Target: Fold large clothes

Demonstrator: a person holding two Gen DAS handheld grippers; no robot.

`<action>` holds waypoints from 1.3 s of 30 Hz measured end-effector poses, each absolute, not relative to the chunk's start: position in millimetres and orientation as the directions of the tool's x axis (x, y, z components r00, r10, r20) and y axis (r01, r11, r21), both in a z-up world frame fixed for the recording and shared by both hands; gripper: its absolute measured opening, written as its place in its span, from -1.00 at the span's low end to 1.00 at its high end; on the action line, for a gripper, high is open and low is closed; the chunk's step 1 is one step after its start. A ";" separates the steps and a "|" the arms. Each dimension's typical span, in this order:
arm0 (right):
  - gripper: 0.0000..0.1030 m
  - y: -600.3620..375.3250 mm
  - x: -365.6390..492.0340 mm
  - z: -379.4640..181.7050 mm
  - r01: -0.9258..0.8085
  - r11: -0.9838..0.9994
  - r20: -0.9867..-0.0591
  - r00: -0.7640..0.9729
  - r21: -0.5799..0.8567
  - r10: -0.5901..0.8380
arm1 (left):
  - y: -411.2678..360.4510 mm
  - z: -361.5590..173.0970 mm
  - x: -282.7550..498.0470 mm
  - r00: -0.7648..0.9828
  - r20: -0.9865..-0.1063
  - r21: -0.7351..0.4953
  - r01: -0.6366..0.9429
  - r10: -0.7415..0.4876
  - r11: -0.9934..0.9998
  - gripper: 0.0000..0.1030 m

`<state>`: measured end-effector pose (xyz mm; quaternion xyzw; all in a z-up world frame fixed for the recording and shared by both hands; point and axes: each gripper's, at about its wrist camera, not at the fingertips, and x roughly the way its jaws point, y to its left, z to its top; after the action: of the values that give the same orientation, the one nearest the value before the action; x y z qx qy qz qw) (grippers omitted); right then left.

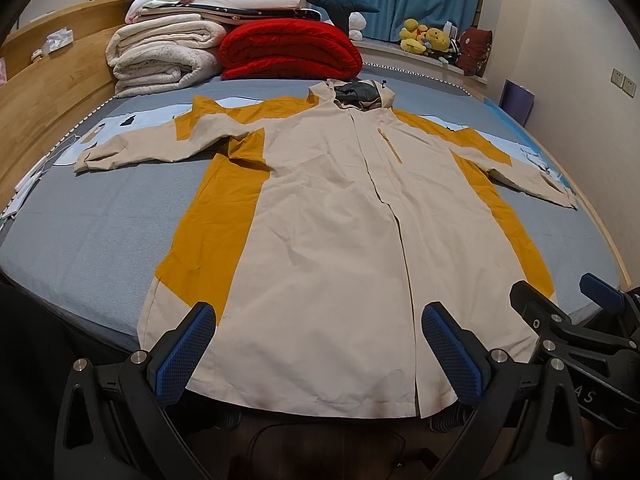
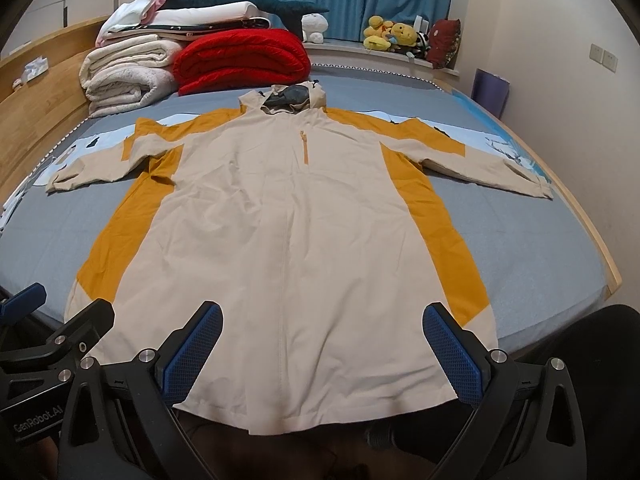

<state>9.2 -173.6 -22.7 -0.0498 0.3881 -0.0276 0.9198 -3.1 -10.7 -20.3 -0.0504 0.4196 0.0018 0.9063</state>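
A long cream and mustard hooded jacket (image 1: 320, 216) lies flat, front up, on the grey bed, sleeves spread to both sides, hood at the far end. It also shows in the right wrist view (image 2: 288, 220). My left gripper (image 1: 318, 344) is open and empty, hovering over the jacket's near hem, left of centre. My right gripper (image 2: 322, 344) is open and empty over the near hem, right of centre. The right gripper also shows at the right edge of the left wrist view (image 1: 568, 300), and the left gripper at the left edge of the right wrist view (image 2: 60, 320).
Folded white blankets (image 1: 164, 56) and a red quilt (image 1: 288, 50) are stacked at the bed's far end. A wooden headboard (image 1: 48, 92) runs along the left. Plush toys (image 1: 426, 38) sit on the sill below blue curtains. A wooden bed edge (image 2: 580, 208) runs along the right.
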 end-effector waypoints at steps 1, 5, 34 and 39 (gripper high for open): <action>0.95 -172.7 8.9 -23.0 0.012 0.993 -0.710 0.698 -0.114 -0.090 | -10.6 -20.3 -3.0 0.647 -0.761 -0.090 -0.045 -0.040 0.995 0.99; 0.95 -172.7 8.6 -23.1 0.012 0.994 -0.710 0.698 -0.113 -0.089 | -11.1 -20.6 -3.1 0.648 -0.761 -0.089 -0.045 -0.039 0.995 0.99; 0.95 -171.0 8.2 -22.4 0.011 0.994 -0.710 0.699 -0.111 -0.087 | -16.4 -16.2 -4.4 0.661 -0.748 -0.091 -0.016 -0.057 0.996 0.83; 0.94 -171.1 7.9 -22.3 0.011 0.994 -0.707 0.702 -0.111 -0.087 | -18.5 -14.8 -4.8 0.667 -0.743 -0.081 -0.003 -0.059 0.997 0.73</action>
<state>7.9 -171.1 -22.3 -0.0490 0.3850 -0.0265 0.9212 -4.8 -18.5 -14.8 -0.0376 0.4077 -0.0152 0.9122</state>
